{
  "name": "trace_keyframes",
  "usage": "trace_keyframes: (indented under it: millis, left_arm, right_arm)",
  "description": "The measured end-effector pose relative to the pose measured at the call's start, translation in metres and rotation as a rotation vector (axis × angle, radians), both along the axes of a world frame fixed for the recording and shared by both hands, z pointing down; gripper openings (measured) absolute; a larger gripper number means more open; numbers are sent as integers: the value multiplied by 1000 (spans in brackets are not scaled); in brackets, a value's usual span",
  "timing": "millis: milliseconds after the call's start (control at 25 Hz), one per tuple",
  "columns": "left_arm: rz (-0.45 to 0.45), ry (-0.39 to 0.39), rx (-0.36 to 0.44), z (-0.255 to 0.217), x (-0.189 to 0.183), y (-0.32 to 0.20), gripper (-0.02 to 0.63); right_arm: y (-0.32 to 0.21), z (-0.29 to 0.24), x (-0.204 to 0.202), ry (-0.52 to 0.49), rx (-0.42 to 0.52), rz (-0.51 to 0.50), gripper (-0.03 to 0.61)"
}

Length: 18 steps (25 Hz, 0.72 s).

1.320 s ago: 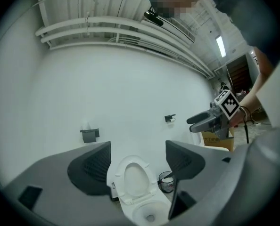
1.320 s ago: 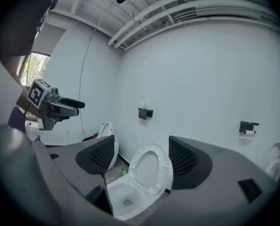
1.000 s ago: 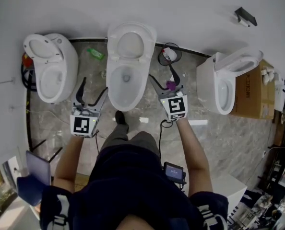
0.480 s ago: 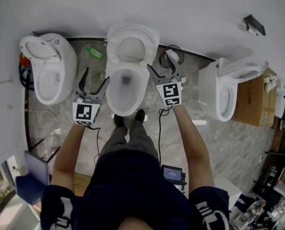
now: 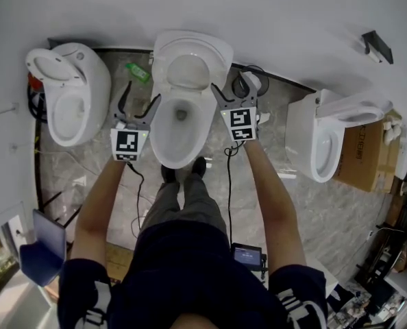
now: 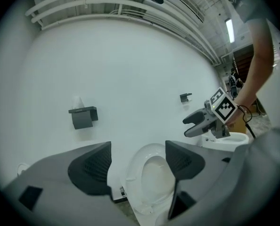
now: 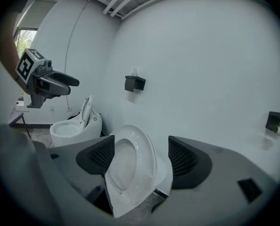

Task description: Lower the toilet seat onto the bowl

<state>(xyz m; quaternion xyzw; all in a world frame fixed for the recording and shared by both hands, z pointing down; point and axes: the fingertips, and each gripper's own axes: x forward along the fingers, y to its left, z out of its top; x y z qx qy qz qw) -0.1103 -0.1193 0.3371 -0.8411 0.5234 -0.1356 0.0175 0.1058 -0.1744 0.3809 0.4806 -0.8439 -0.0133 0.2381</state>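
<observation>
The middle white toilet has its seat [image 5: 189,66] raised against the wall, above the open bowl [image 5: 179,125]. My left gripper [image 5: 139,100] is open beside the bowl's left rim, touching nothing. On the bowl's right side my right gripper [image 5: 229,89] is open too, also apart from the toilet. In the left gripper view the upright seat [image 6: 152,178] shows between the spread jaws of the left gripper [image 6: 136,164], with the right gripper [image 6: 201,121] beyond. In the right gripper view the seat [image 7: 128,166] stands ahead of the open right gripper [image 7: 140,159].
A second toilet [image 5: 70,94] stands at the left and a third [image 5: 327,136] at the right, next to a cardboard box [image 5: 368,156]. A green bottle [image 5: 136,72] lies on the marble floor. A black bin [image 5: 248,81] sits behind my right gripper. Paper holder [image 6: 83,117] on the wall.
The person has stepped up to the middle toilet. Both grippers have moved forward toward the wall, along either side of the bowl, and stayed open.
</observation>
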Motion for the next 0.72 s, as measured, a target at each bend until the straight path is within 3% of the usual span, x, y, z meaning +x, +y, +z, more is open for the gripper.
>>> trace_keyframes:
  millis: [720]
  left_arm:
    - [-6, -82, -54, 72, 19, -93, 350]
  right_arm:
    - [-75, 83, 4, 90, -81, -81, 362]
